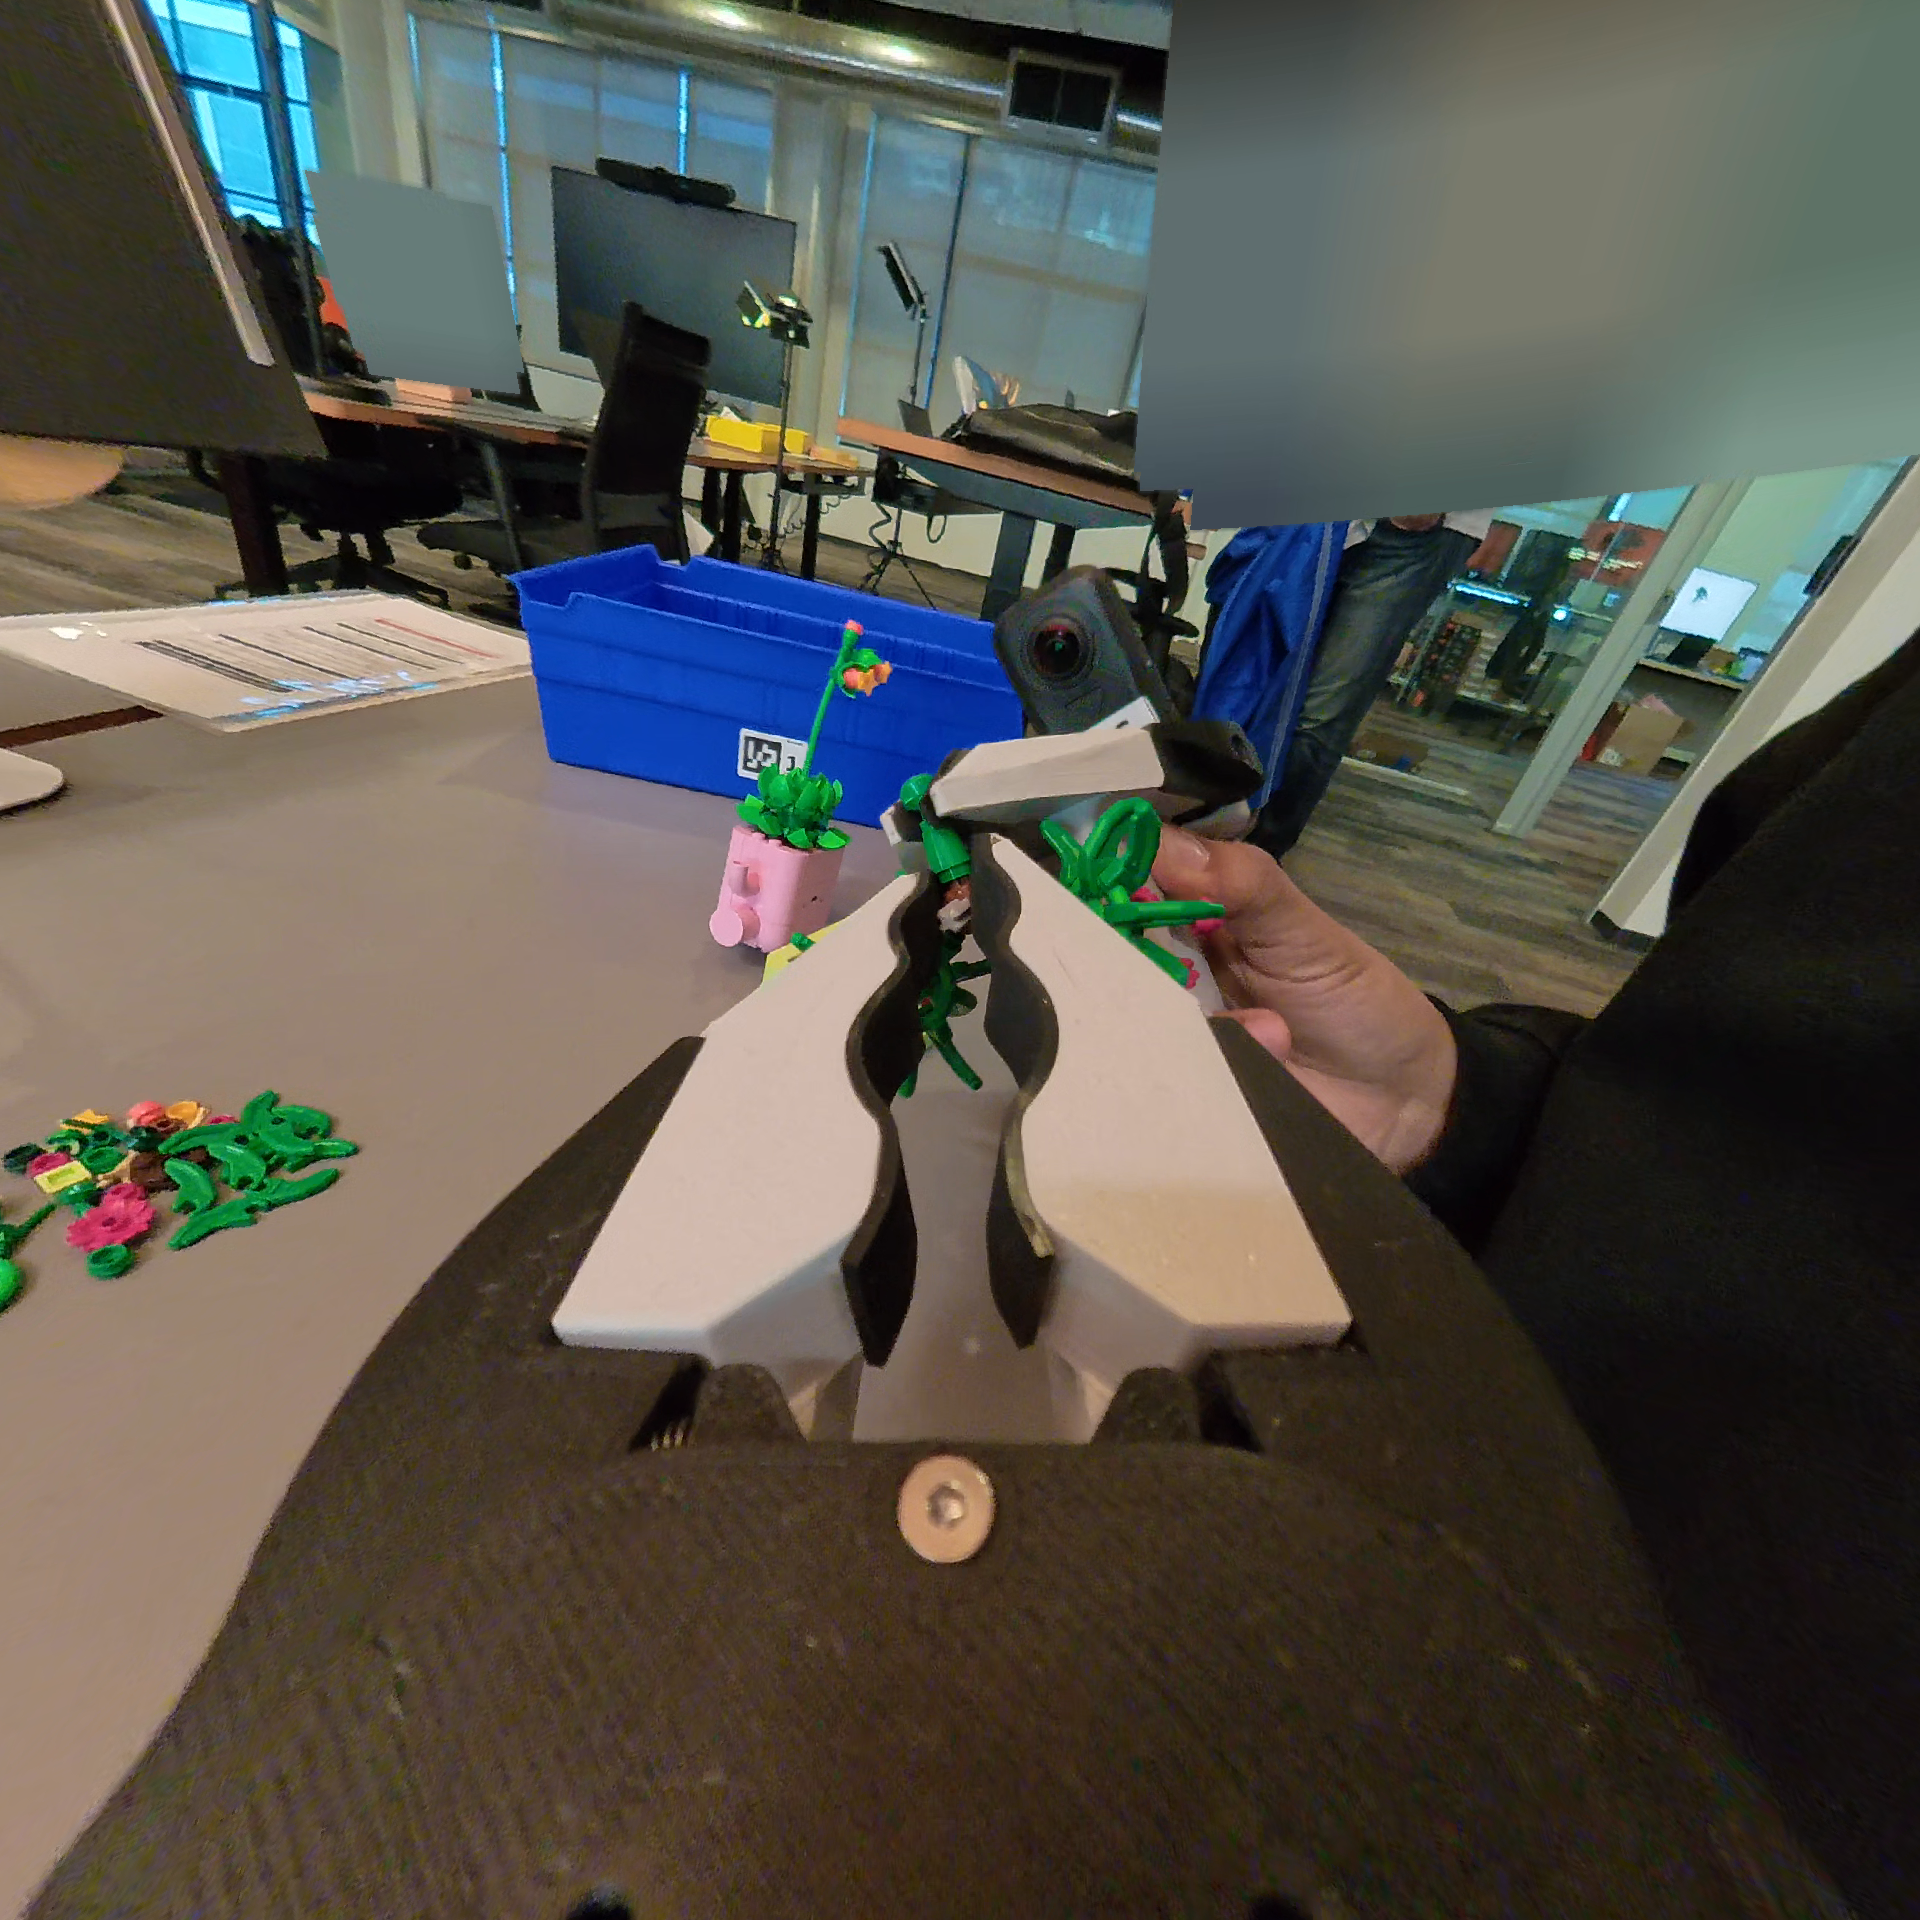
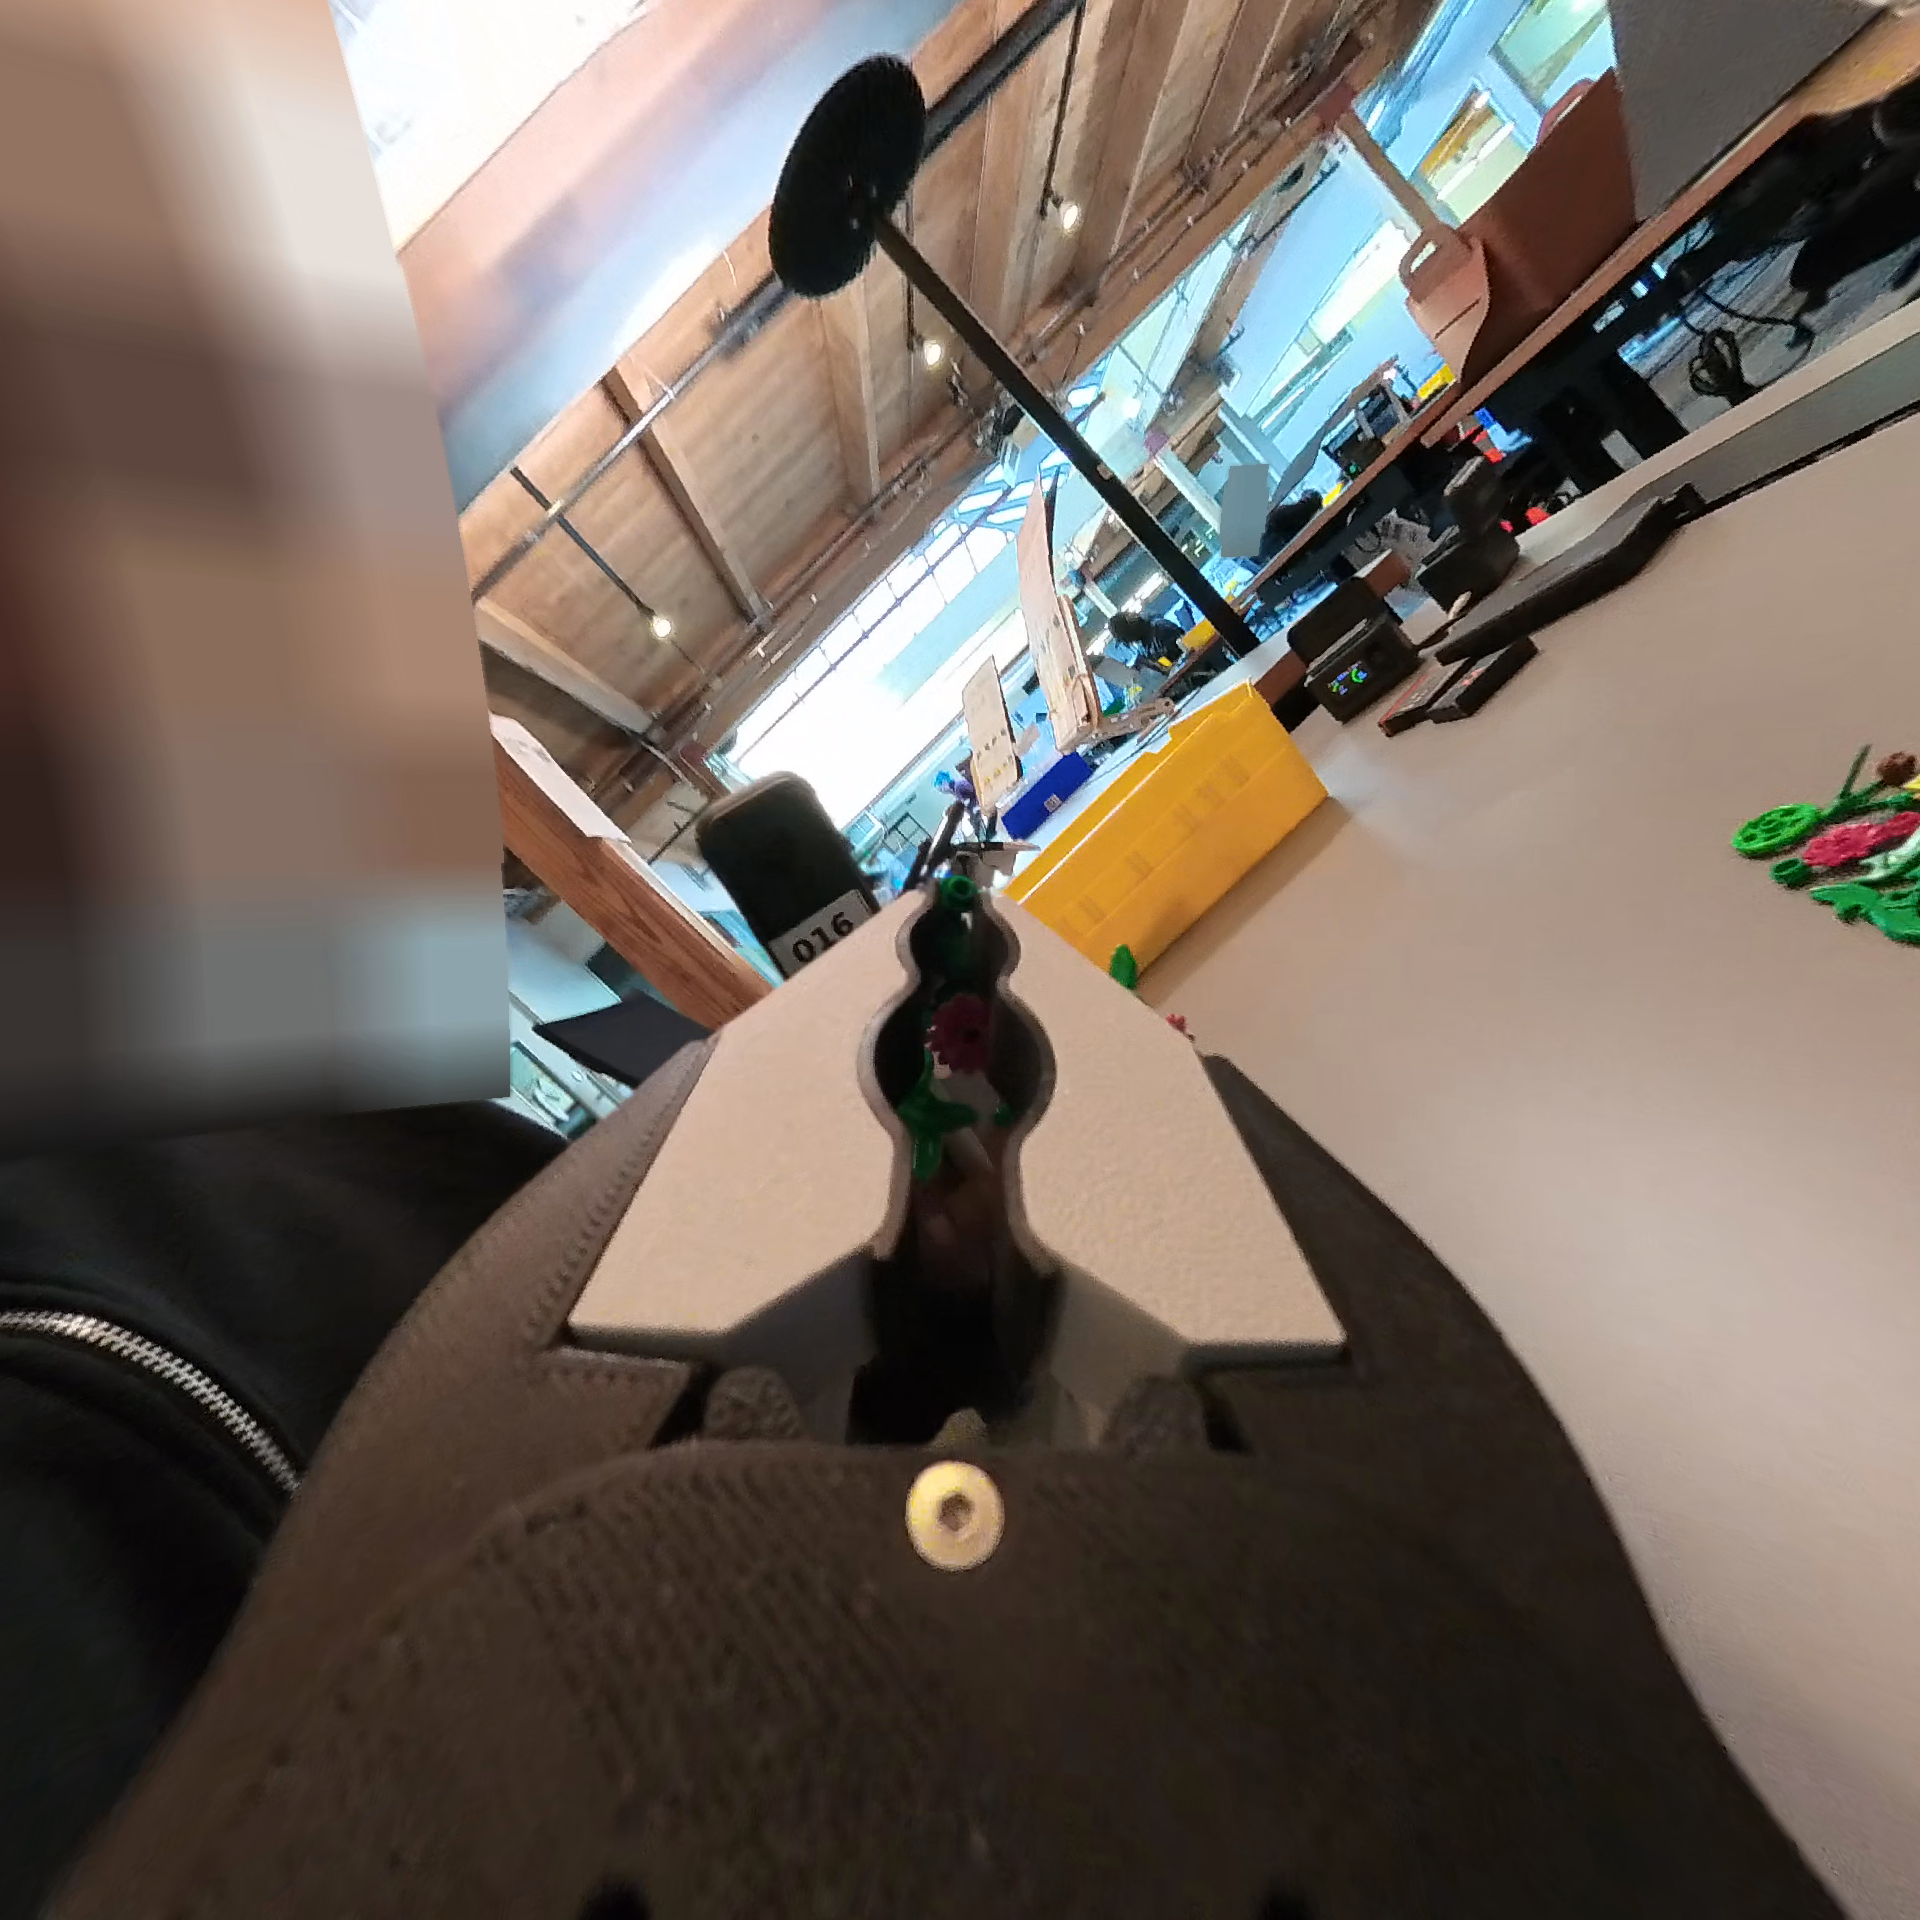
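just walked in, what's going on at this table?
A person holds a tool in each hand. The right tool is shut on a green toy-brick plant sprig with a pink flower, lifted off the grey table. The left tool has its fingertips around the sprig's far end, apparently gripping it too. A pink brick pot with a plant stands before a blue bin; loose leaves and flowers lie nearby.

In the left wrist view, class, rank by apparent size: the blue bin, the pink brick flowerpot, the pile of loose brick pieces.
1. Blue bin, clearly largest.
2. Pile of loose brick pieces.
3. Pink brick flowerpot.
The pile lies nearer the camera, so its lead over the flowerpot is unsure.
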Demonstrator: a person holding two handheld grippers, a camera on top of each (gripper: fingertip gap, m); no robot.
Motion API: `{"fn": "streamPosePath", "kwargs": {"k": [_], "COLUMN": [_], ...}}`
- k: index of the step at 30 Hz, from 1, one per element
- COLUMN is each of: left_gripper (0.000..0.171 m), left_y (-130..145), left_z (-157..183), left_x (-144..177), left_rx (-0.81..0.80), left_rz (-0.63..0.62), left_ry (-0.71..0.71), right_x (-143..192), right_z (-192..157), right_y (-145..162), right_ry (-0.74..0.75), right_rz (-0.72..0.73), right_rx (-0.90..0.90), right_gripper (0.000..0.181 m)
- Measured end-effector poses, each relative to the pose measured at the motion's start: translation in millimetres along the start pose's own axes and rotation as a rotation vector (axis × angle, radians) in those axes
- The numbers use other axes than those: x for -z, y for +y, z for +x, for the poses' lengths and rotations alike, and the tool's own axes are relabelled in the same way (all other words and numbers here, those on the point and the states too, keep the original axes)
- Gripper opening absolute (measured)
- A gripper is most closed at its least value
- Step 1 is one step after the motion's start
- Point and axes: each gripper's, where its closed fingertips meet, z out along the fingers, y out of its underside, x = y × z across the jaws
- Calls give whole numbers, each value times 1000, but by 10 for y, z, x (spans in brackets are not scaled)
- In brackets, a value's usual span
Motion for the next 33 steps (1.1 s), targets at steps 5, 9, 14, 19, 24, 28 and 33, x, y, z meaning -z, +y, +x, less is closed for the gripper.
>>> {"fn": "streamPosePath", "kwargs": {"k": [5, 9, 14, 19, 24, 28, 33], "left_gripper": [4, 4, 7, 20, 19, 12, 4], "left_y": [-41, -55, -78, -51, -14, -22, -14], "left_z": [26, 42, -3, -17, 8, -12, -23], "left_x": [18, 18, 60, 87, 45, 52, 57], "left_rx": [20, 50, 79, 67, 102, 133, 167], "left_rz": [11, 20, 81, 85, 82, 92, 87], "left_ry": [25, 49, 37, 45, 63, 69, 85], "right_x": [-13, -11, -46, 76, 66, 56, 24], "right_z": [-32, -46, -39, 29, 54, 58, 46], "right_y": [-21, -29, -17, -158, -109, -81, -35], "right_ry": [-19, -12, 29, 47, 35, 18, -2], "right_rz": [41, 52, 19, 63, 43, 26, 4], "right_rx": [-35, -11, 58, 50, 30, 11, -5], "right_gripper": [2, 2, 3, 1, 2, 3, 3]}}
